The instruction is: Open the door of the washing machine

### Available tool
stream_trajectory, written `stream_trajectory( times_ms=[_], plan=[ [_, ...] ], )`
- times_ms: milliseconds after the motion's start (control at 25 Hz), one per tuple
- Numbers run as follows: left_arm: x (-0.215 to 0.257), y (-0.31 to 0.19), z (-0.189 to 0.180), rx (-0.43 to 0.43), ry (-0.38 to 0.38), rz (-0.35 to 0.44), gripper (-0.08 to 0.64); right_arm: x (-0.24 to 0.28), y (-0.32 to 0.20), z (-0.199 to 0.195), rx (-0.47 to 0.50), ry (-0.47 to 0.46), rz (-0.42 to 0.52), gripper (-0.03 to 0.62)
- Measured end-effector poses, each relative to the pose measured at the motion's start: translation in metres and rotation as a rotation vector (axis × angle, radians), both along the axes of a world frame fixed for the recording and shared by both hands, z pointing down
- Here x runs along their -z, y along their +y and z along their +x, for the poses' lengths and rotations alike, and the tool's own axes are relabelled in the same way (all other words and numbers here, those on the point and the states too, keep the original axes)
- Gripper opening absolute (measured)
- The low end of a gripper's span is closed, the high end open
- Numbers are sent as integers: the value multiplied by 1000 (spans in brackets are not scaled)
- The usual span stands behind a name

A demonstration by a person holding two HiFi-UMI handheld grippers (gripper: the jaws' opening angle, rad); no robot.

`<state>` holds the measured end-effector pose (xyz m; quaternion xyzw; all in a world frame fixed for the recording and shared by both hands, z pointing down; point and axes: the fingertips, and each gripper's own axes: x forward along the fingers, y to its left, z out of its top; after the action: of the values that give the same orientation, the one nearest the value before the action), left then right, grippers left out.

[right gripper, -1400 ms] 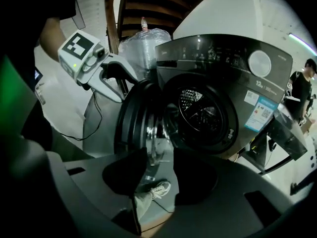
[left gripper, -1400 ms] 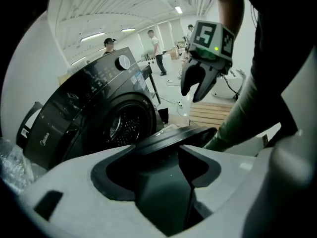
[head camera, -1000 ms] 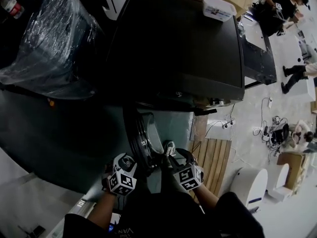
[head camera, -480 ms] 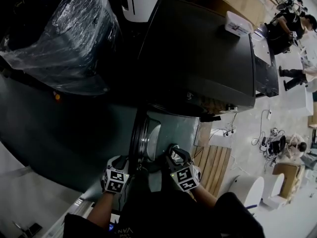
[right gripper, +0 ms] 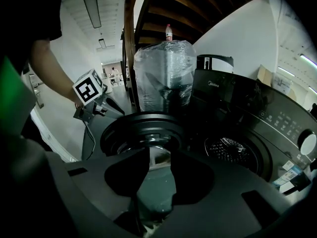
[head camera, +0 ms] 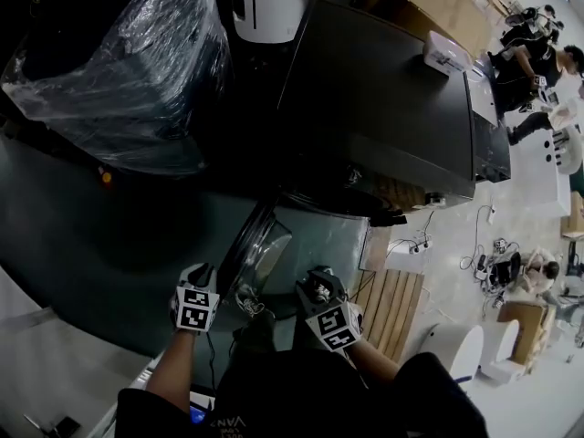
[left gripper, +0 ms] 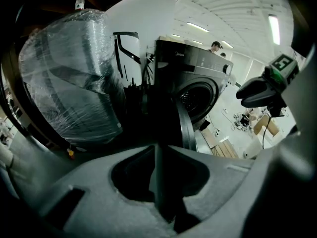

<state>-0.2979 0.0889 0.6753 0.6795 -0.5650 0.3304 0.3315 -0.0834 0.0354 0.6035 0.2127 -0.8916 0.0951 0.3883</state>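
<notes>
The washing machine [head camera: 383, 99] is big and dark. Its round door [head camera: 258, 245] is open and swung out to the side. The person stands right by it, with one gripper on each side of the door.

The left gripper [left gripper: 159, 155] is just beside the door's edge. Its jaws are pressed together with nothing in them. The right gripper [right gripper: 157, 162] points at the door's glass. Its jaws are a little way apart and hold nothing.

Inside the machine you can see the drum [right gripper: 232, 152], shiny metal with lots of small holes.

A white box [head camera: 446, 53] sits on top of the machine. I cannot tell what is in it.

Next to the machine stands a big thing wrapped in clear plastic [head camera: 128, 71], with a bottle [right gripper: 169, 32] on top.
</notes>
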Motion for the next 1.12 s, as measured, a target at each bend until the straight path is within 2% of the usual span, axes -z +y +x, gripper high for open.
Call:
stream_trajectory(
  times_ms=[280,480,1120],
  plan=[
    [-3,-27,-50,47,-15,49,25,6,-3,-34,9,-15,17,137],
    [-6,-40,-81,100,6,38,25,9,-7,-49,-9,-24,34,137],
    [3,-91,-138,151,-43,98,26,11,8,-42,-66,4,47,135]
  ],
)
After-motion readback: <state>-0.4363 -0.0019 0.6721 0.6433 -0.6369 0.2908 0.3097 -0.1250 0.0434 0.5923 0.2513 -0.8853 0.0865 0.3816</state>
